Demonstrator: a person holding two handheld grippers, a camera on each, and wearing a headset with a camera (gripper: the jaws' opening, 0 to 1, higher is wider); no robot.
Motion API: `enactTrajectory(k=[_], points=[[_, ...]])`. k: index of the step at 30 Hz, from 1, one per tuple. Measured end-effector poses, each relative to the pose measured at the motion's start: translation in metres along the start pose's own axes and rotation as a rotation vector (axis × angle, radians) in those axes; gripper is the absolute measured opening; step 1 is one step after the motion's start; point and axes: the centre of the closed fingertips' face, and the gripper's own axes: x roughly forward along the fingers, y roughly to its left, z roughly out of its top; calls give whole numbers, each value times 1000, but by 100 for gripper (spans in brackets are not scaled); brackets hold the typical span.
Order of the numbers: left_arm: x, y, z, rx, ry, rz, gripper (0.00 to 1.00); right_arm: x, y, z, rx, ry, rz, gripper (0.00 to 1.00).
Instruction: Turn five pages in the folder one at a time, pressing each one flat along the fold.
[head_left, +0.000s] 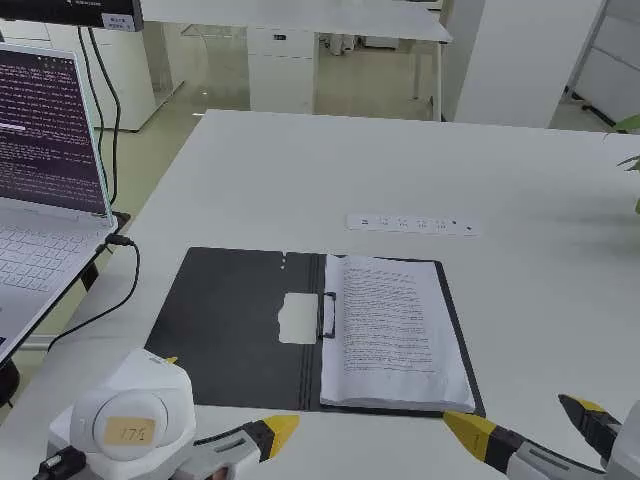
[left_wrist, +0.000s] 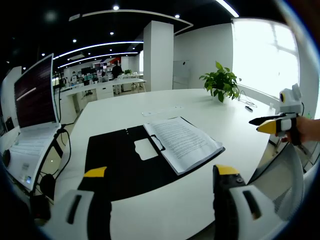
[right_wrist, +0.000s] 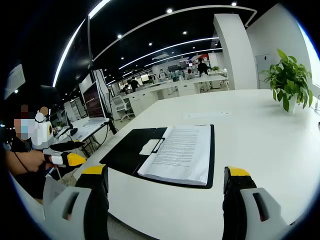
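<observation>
White office table (head_left: 400, 160) carries the work. Off its near edge the left gripper (left_wrist: 161, 171) and right gripper (right_wrist: 165, 170) hover, jaws spread wide, holding nothing. Just beyond them the black folder (head_left: 240, 320) lies open flat, its stack of pages (head_left: 390, 330) on the right half. Farther out are a laptop (head_left: 40, 190) at the left, a power strip (head_left: 413, 224) behind the folder, and a potted plant (right_wrist: 287, 80).

The left gripper (left_wrist: 161, 171) points forward with its yellow-tipped fingers (left_wrist: 95, 172) spread wide, nothing between them. The right gripper (right_wrist: 165, 170), well apart from it, is likewise spread wide and holds nothing. A hand (left_wrist: 307, 130) grips the right gripper from behind.
</observation>
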Motion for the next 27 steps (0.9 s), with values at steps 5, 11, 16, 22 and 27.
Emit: enactTrajectory(k=[5,11,16,22,27], points=[[18,-10,3,20,9,-38,79,0,-1,-1,4,1,-9,92],[34,-18,5,49,19,-65,78,0,-2,-1,10,-5,-19,92],[38,-23,8,52,18,-77,78,0,-1,1,18,-16,-22,91],[-3,-7,19,-15,-53,-10,78,-3,0,9,16,-34,-6,93],[-39,10,9,-47,-55,54,79,-2,1,9,-3,-13,18,95]])
